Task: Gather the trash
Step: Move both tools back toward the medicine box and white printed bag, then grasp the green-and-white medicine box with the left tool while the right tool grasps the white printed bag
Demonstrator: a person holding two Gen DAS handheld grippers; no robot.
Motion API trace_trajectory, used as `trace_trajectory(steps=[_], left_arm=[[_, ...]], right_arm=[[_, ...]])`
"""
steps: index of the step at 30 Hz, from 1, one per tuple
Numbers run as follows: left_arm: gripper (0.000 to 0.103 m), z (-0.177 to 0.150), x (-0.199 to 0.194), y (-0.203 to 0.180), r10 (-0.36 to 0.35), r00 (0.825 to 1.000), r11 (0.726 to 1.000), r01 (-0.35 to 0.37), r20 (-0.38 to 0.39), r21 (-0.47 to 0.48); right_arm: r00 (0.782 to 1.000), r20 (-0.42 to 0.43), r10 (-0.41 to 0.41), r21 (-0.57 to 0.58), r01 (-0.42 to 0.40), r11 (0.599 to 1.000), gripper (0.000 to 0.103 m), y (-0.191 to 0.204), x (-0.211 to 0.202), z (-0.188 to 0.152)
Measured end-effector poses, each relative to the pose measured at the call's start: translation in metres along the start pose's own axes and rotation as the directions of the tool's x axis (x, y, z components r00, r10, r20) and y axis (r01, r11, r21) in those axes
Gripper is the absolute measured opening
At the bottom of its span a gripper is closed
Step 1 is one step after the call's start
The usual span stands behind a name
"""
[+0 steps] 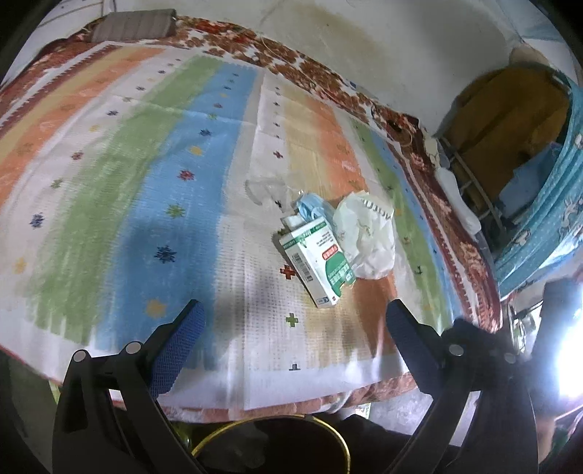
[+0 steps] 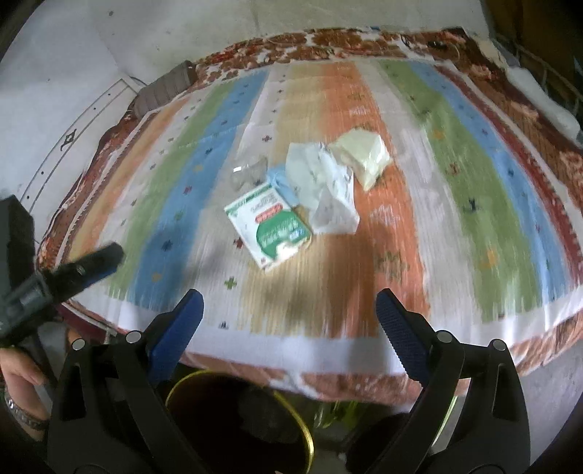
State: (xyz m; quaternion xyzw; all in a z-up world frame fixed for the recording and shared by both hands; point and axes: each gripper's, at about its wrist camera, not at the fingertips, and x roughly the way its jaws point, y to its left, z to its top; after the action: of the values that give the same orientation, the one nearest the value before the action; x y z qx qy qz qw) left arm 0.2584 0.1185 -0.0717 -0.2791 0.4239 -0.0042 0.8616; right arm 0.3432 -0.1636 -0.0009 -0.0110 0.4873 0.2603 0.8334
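A small heap of trash lies on a striped bedsheet point(image 1: 145, 164): a green-and-white carton point(image 1: 316, 263), a blue face mask point(image 1: 309, 208), a crumpled white bag point(image 1: 368, 237) and clear plastic wrap point(image 1: 264, 189). In the right wrist view I see the carton point(image 2: 267, 226), the mask point(image 2: 282, 184), white paper point(image 2: 324, 186), a pale yellow packet point(image 2: 362, 155) and clear plastic point(image 2: 247, 171). My left gripper point(image 1: 293, 321) is open and empty, short of the carton. My right gripper point(image 2: 289, 310) is open and empty, also short of the heap. The left gripper also shows at the right wrist view's left edge point(image 2: 73, 271).
A dark bin with a yellow rim point(image 1: 277, 445) stands below the bed's near edge, also in the right wrist view point(image 2: 240, 412). A grey pillow point(image 1: 135, 23) lies at the far corner. A wall runs behind the bed. Furniture and a blue cloth point(image 1: 539, 218) stand at the right.
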Motion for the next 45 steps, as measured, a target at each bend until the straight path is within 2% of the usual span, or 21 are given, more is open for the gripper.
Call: trace_trajectory(steps=[5, 9, 17, 23, 28, 30, 34, 39, 42, 43, 44, 45], left_arm=[[0.097, -0.003, 0.026, 0.007, 0.008, 0.999, 1.000, -0.008, -0.045, 0.007], [0.097, 0.001, 0.037, 0.007, -0.024, 0.998, 0.999, 0.027, -0.055, 0.043], [0.096, 0.009, 0.063, 0.012, -0.071, 0.995, 0.997, 0.071, -0.064, 0.007], [0.095, 0.014, 0.087, 0.016, -0.096, 0.992, 0.995, 0.096, -0.077, -0.003], [0.092, 0.015, 0.104, 0.016, -0.127, 0.988, 0.992, 0.127, -0.093, -0.010], [0.090, 0.016, 0.111, 0.015, -0.152, 0.984, 0.988, 0.151, -0.098, -0.011], [0.088, 0.017, 0.123, 0.014, -0.191, 0.977, 0.982, 0.191, -0.094, -0.017], [0.087, 0.020, 0.136, 0.012, -0.256, 0.963, 0.967, 0.254, -0.080, -0.032], [0.075, 0.020, 0.141, 0.010, -0.255, 0.965, 0.967, 0.254, -0.063, -0.026], [0.065, 0.020, 0.143, 0.010, -0.256, 0.965, 0.967, 0.254, -0.063, -0.027], [0.050, 0.020, 0.145, 0.009, -0.256, 0.964, 0.967, 0.255, -0.068, -0.027], [0.045, 0.020, 0.147, 0.009, -0.256, 0.964, 0.967, 0.255, -0.075, -0.027]], right_arm=[[0.999, 0.019, -0.039, -0.025, 0.040, 0.999, 0.091, -0.010, 0.017, 0.013], [0.999, 0.010, -0.037, -0.007, 0.037, 0.999, 0.089, -0.019, 0.032, 0.019], [0.999, 0.020, -0.044, -0.031, 0.044, 0.999, 0.086, -0.025, 0.053, 0.034], [0.999, -0.013, -0.053, -0.023, 0.052, 0.998, 0.080, -0.031, 0.072, 0.040], [0.998, -0.032, -0.053, -0.035, 0.052, 0.998, 0.071, -0.032, 0.087, 0.046], [0.998, -0.036, -0.057, -0.048, 0.056, 0.997, 0.065, -0.032, 0.091, 0.048], [0.997, -0.041, -0.065, -0.053, 0.063, 0.997, 0.059, -0.035, 0.099, 0.051], [0.995, -0.067, -0.074, -0.053, 0.071, 0.996, 0.043, -0.041, 0.112, 0.052], [0.994, -0.074, -0.079, -0.057, 0.074, 0.996, 0.032, -0.044, 0.118, 0.053], [0.994, -0.073, -0.082, -0.059, 0.077, 0.995, 0.030, -0.044, 0.120, 0.054], [0.994, -0.073, -0.083, -0.062, 0.079, 0.995, 0.025, -0.045, 0.121, 0.055], [0.994, -0.075, -0.083, -0.065, 0.078, 0.995, 0.019, -0.045, 0.122, 0.055]])
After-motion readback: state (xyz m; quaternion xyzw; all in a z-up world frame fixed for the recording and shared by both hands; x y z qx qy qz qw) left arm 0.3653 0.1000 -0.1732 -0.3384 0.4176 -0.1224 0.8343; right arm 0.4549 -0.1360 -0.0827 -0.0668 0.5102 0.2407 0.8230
